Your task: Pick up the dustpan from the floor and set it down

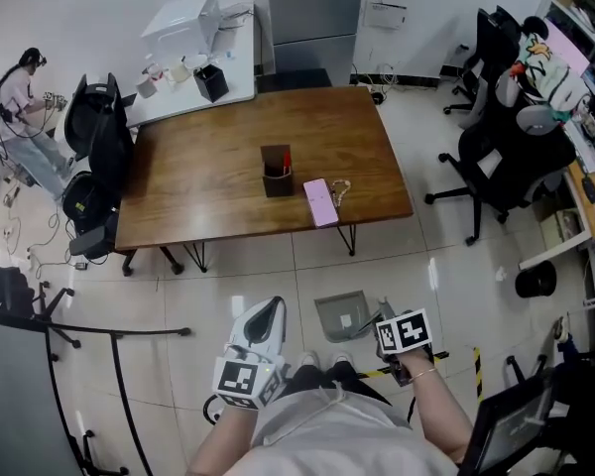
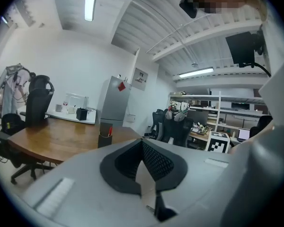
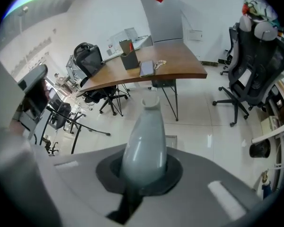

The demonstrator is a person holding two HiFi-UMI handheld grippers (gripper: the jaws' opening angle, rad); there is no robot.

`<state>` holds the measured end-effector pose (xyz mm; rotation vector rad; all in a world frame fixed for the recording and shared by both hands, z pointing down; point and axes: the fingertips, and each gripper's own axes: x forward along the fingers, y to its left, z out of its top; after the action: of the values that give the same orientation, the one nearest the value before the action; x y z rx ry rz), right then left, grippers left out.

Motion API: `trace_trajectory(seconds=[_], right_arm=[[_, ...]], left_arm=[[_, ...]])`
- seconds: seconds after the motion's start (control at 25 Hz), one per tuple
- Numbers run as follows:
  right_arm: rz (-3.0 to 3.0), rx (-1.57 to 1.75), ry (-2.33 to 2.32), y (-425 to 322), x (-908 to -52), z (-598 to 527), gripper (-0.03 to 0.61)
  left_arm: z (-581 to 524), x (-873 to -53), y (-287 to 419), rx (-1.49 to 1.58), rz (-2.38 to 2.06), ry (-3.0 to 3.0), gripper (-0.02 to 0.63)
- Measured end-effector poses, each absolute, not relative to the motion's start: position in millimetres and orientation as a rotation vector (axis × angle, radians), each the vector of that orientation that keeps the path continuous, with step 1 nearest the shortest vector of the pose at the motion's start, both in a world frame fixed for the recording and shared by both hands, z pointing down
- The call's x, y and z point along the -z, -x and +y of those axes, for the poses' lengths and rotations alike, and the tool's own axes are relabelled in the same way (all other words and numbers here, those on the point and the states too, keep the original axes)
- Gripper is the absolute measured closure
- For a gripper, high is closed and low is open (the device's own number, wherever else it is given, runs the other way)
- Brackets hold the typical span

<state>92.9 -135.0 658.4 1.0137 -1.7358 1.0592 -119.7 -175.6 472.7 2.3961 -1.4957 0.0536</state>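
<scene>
The grey dustpan (image 1: 339,315) is just in front of my feet over the tiled floor, in the head view. My right gripper (image 1: 387,321) points steeply down and is shut on its handle. In the right gripper view the rounded grey handle (image 3: 144,141) rises out of the right gripper (image 3: 142,176), and a strip of the pan (image 3: 172,139) shows behind it. Whether the pan touches the floor I cannot tell. My left gripper (image 1: 265,315) is held about level to the left of the pan, apart from it. In its own view the left gripper (image 2: 142,143) is shut with nothing in it.
A wooden table (image 1: 208,177) stands ahead with a dark pen holder (image 1: 277,173) and a pink box (image 1: 319,202). Black office chairs (image 1: 501,157) stand on the right and a black bin (image 1: 535,281) near them. A black rail (image 1: 79,330) runs on the left. A person (image 1: 25,97) stands far left.
</scene>
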Motion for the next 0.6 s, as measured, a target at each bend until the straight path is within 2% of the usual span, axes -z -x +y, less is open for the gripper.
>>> trace_trajectory(seconds=[0.32, 0.6], right_arm=[[-1.891, -1.054, -1.039, -96, -624, -91, 0.578], [-2.033, -0.901, -0.968, -109, -579, -32, 0.578]], left_arm=[[-122, -448, 100, 0.010, -1.505, -2.460, 0.598], [-48, -435, 70, 0.033, -1.655, -2.414, 0.600]])
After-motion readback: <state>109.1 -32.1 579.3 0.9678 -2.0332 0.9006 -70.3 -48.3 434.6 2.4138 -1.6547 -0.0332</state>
